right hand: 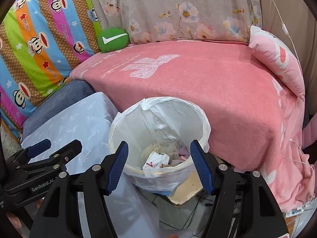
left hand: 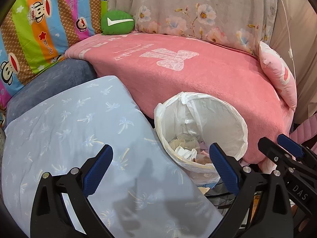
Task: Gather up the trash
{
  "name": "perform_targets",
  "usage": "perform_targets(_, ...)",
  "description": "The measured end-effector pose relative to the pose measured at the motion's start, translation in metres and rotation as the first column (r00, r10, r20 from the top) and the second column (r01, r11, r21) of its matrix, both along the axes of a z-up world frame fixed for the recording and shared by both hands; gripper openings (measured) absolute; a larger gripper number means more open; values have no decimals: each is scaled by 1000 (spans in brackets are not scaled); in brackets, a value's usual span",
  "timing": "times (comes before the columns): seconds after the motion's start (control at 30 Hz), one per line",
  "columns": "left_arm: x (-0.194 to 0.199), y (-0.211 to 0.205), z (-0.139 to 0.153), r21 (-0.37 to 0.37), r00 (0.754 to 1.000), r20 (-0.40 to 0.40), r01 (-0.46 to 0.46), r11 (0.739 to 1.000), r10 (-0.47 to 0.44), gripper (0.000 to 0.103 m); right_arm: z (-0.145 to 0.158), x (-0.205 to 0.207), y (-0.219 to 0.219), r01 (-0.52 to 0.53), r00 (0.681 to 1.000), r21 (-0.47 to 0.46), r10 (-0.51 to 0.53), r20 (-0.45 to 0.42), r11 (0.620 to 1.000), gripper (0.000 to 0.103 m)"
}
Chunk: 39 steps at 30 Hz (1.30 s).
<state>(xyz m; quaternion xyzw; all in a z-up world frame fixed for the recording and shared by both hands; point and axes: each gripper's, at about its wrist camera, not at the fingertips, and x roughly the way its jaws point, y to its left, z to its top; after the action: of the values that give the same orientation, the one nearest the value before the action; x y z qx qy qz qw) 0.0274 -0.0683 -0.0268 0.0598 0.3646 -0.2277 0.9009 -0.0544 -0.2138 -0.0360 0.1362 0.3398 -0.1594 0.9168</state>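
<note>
A trash bin lined with a white plastic bag [right hand: 158, 119] stands beside the pink sofa seat; it also shows in the left wrist view [left hand: 200, 119]. Crumpled trash [right hand: 158, 158] lies at its bottom, also seen in the left wrist view [left hand: 186, 150]. My right gripper [right hand: 159, 164] is open and empty, directly above the bin's near rim. My left gripper [left hand: 161, 166] is open and empty, over a light blue pillow [left hand: 79, 138] just left of the bin. Each gripper shows in the other's view, the right one [left hand: 287, 152] and the left one [right hand: 43, 150].
A pink blanket [right hand: 198, 83] covers the sofa seat. A green round cushion [right hand: 113, 39], a striped monkey-print pillow [right hand: 39, 39], a floral cushion [right hand: 178, 10] and a pink pillow [right hand: 277, 55] line the back. A cardboard piece [right hand: 188, 190] and cables lie on the floor under the bin.
</note>
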Motion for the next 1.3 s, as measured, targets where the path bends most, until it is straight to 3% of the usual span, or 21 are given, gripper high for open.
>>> perform_targets(0.1, -2, 1, 0, 3, 1000, -5, -10, 1000, 10, 94, 0, -3, 3, -13, 1000, -9, 13, -7, 1000, 81)
perform_targets(0.63, -14, 9, 3, 14, 998, 3, -55, 998, 55, 96, -1, -22, 10, -15, 999, -63, 13, -30, 998, 87)
perform_targets(0.73, -16, 8, 2, 20, 999, 0, -54, 998, 54, 96, -3, -25, 11, -17, 999, -67, 15, -35, 998, 97)
perform_targets(1.3, -30, 8, -3, 44, 998, -6, -61, 997, 61, 96, -4, -37, 15, -34, 998, -82, 30, -47, 996, 97)
